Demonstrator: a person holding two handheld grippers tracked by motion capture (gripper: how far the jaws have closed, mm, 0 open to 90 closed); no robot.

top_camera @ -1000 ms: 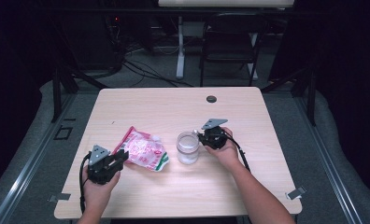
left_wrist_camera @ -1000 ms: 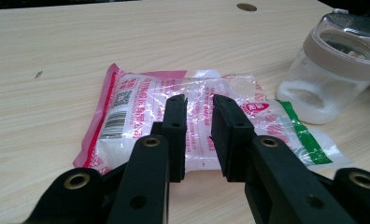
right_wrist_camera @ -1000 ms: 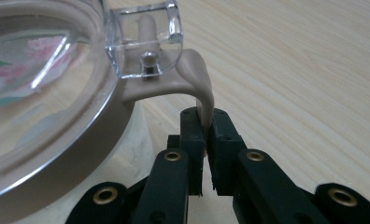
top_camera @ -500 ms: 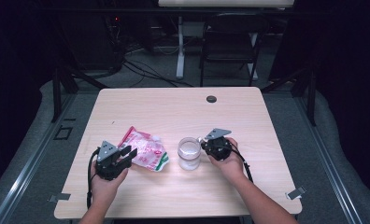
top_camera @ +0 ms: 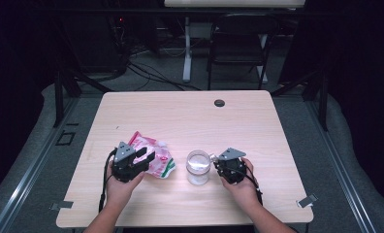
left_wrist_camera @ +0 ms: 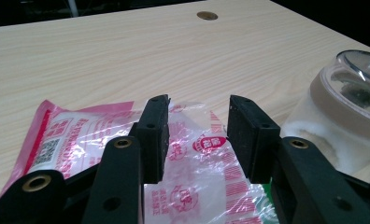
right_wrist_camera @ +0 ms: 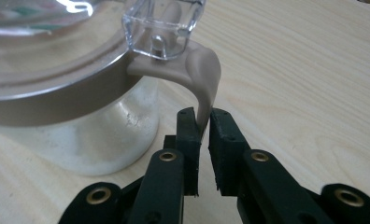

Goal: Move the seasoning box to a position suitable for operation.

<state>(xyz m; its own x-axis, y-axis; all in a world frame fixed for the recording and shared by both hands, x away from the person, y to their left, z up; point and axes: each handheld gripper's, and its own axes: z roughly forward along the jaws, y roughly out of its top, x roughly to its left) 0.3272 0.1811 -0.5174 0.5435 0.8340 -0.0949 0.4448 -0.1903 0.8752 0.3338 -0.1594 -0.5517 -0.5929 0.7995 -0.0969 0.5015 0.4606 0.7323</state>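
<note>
A pink-and-white plastic bag (top_camera: 160,160) (left_wrist_camera: 71,135) lies flat on the table. My left gripper (top_camera: 149,156) (left_wrist_camera: 198,105) hovers low over it. Its jaws have just been opening and stand apart, the bag beneath them and unpinched. To the right stands a clear jar (top_camera: 198,166) (left_wrist_camera: 342,102) (right_wrist_camera: 71,93) with a beige-rimmed lid and white powder inside. My right gripper (top_camera: 215,164) (right_wrist_camera: 202,116) is at the jar's right side. The lid's beige tab (right_wrist_camera: 204,70) hangs down between its pads. These jaws have just been opening slightly, and the tab still touches both pads.
The light wooden table (top_camera: 190,121) has a round cable hole (top_camera: 219,103) at the back. A dark chair (top_camera: 238,43) and a white desk leg (top_camera: 186,53) stand beyond the far edge. Metal frame rails run along the floor on both sides.
My right gripper and the jar have come toward the near edge. My left gripper has slid right over the bag, and its jaws stand wider.
</note>
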